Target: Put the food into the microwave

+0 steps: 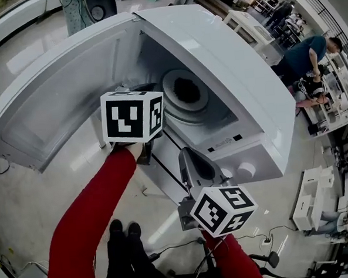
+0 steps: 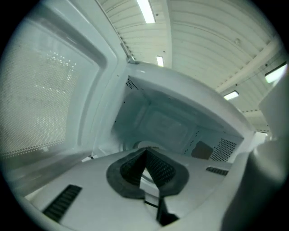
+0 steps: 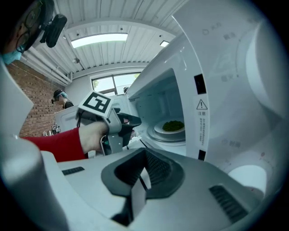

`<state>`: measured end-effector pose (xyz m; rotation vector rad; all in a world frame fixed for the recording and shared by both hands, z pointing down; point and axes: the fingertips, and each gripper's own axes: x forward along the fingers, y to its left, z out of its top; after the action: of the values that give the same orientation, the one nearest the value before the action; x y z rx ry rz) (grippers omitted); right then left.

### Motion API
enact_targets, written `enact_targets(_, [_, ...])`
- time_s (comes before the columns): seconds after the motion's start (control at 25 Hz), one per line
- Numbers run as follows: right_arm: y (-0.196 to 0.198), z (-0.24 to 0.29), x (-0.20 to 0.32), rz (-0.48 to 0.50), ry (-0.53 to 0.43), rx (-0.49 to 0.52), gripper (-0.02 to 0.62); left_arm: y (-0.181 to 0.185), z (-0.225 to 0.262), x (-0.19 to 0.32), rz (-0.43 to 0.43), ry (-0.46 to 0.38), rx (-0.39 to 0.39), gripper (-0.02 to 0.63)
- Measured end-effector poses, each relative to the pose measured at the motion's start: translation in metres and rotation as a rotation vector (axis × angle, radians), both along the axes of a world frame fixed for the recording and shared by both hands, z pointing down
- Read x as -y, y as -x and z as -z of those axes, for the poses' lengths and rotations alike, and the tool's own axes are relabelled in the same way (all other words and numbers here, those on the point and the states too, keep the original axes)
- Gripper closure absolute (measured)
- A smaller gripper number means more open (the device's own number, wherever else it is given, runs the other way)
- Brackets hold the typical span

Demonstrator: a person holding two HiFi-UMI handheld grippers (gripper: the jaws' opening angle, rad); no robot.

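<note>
The white microwave [image 1: 247,84] stands with its door [image 1: 54,96] swung wide to the left. Inside, a white plate [image 3: 159,131] with green food [image 3: 173,125] rests on the turntable [image 1: 187,108]. My left gripper [image 3: 130,121] hovers at the mouth of the cavity, left of the plate, jaws shut with nothing between them. Its marker cube [image 1: 131,116] hides its tips in the head view. In the left gripper view the shut gripper [image 2: 145,151] points into the cavity. My right gripper [image 3: 145,152] stays outside by the control panel [image 1: 246,160], shut and empty.
The open door edge lies close on my left gripper's left. My feet [image 1: 124,229] and floor cables [image 1: 251,242] are below. A person [image 1: 304,57] works at benches at the far right. White furniture [image 1: 310,197] stands at the lower right.
</note>
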<state>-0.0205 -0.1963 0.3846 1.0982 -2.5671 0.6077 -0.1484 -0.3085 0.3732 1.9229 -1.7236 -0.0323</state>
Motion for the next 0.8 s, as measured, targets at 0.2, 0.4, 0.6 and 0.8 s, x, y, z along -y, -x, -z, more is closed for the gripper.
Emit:
enact_targets(0.2, [0.001, 0.017, -0.005, -0.011, -0.007, 0.050, 0.581, -0.012, 0.025, -0.030, -0.107, -0.084, -0.031, 0.597])
enact_targets(0.4, [-0.005, 0.035, -0.020, 0.006, -0.021, 0.063, 0.581, -0.027, 0.044, -0.071, -0.157, -0.126, -0.041, 0.597])
enact_targets(0.6, [-0.009, 0.053, -0.043, 0.011, -0.031, 0.105, 0.581, -0.033, 0.067, -0.111, -0.199, -0.170, -0.071, 0.597])
enact_targets(0.8, [-0.017, 0.075, -0.069, 0.029, -0.058, 0.131, 0.581, -0.039, 0.085, -0.151, -0.233, -0.183, -0.060, 0.597])
